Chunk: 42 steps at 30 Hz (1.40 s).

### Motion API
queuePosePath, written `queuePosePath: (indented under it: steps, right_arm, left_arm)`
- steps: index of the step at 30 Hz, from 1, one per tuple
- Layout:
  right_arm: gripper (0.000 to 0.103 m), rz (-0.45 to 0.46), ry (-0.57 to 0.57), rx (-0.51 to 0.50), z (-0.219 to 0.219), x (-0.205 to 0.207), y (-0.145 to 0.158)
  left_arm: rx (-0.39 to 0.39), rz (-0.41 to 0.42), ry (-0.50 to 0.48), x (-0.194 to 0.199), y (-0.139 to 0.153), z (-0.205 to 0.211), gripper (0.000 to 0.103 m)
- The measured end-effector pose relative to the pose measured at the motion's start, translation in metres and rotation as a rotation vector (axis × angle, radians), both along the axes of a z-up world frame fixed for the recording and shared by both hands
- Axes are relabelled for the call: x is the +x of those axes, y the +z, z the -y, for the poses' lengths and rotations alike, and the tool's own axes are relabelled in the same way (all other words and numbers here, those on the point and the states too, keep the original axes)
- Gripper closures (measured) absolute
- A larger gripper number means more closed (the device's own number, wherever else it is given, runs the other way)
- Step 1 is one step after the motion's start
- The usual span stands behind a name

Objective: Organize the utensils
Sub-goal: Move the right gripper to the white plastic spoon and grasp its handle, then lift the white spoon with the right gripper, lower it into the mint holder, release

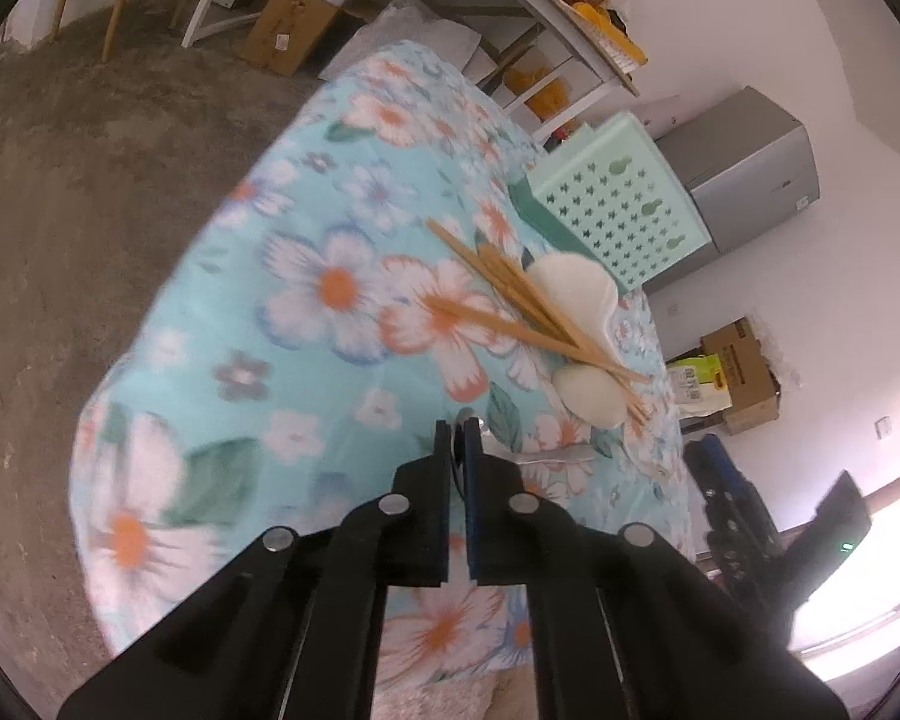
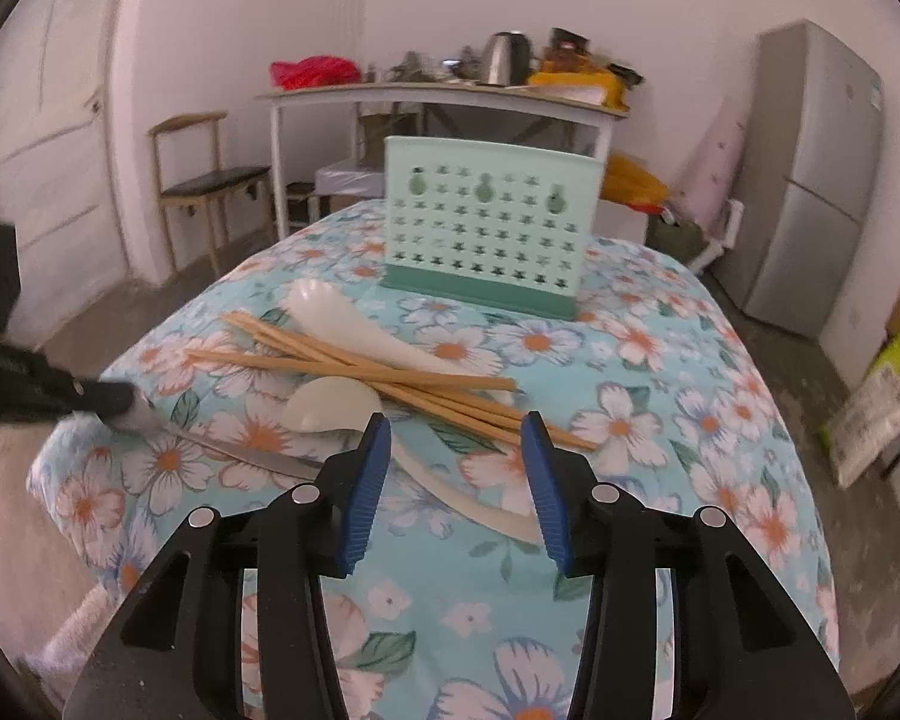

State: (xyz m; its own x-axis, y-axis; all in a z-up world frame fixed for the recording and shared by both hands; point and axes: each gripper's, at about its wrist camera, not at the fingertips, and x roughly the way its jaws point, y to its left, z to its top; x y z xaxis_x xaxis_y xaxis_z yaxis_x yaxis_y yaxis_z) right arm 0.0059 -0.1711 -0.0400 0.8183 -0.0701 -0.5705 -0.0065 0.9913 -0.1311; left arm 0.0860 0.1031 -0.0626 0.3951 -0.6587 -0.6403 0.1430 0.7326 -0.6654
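While our left hand-held gripper (image 1: pixel 457 427) clamps metal knife (image 2: pixel 234 447) at nine o'clock, right hand-held gripper (image 2: pixel 456 426) gapes empty over white spoon (image 2: pixel 390 420).

left tongs (image 1: pixel 457 429) pinched together, right tongs (image 2: pixel 455 427) parted.

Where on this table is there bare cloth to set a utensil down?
Bare cloth: right of the chopsticks to the edge, and the near end. Crowded: the middle, where chopsticks cross two white spoons; the left claw holds a metal utensil beside them.
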Motion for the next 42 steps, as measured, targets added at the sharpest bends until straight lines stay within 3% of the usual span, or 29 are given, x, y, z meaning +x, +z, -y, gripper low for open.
queuePosePath:
  steps: [9, 15, 18, 20, 23, 28, 34, 42]
  right_arm:
    - [0.063, -0.079, 0.152, -0.229, -0.032, 0.029, -0.025]
    - [0.069, -0.087, 0.214, -0.400, -0.051, 0.037, -0.039]
    - [0.080, -0.070, 0.225, -0.504, -0.060, 0.038, -0.046]
    - [0.091, -0.058, 0.220, -0.547, -0.064, 0.038, -0.049]
    - [0.099, -0.023, 0.205, -0.575, -0.065, 0.032, -0.047]
    - [0.101, 0.006, 0.174, -0.538, -0.060, 0.020, -0.036]
    - [0.102, 0.042, 0.115, -0.400, -0.049, 0.006, -0.016]
    - [0.102, 0.123, 0.014, 0.002, -0.007, -0.002, 0.027]
  left_arm:
    - [0.023, -0.014, 0.072, -0.001, 0.002, -0.044, 0.100]
    - [0.035, -0.019, 0.106, 0.001, -0.002, -0.057, 0.099]
    - [0.041, -0.018, 0.112, 0.002, -0.004, -0.058, 0.098]
    - [0.049, -0.015, 0.116, 0.001, -0.004, -0.057, 0.098]
    - [0.056, -0.007, 0.125, -0.001, -0.001, -0.057, 0.098]
    - [0.087, 0.031, 0.146, -0.007, 0.008, -0.057, 0.099]
    - [0.111, 0.100, 0.165, -0.017, 0.030, -0.056, 0.100]
    - [0.169, 0.241, 0.212, -0.029, 0.079, -0.050, 0.100]
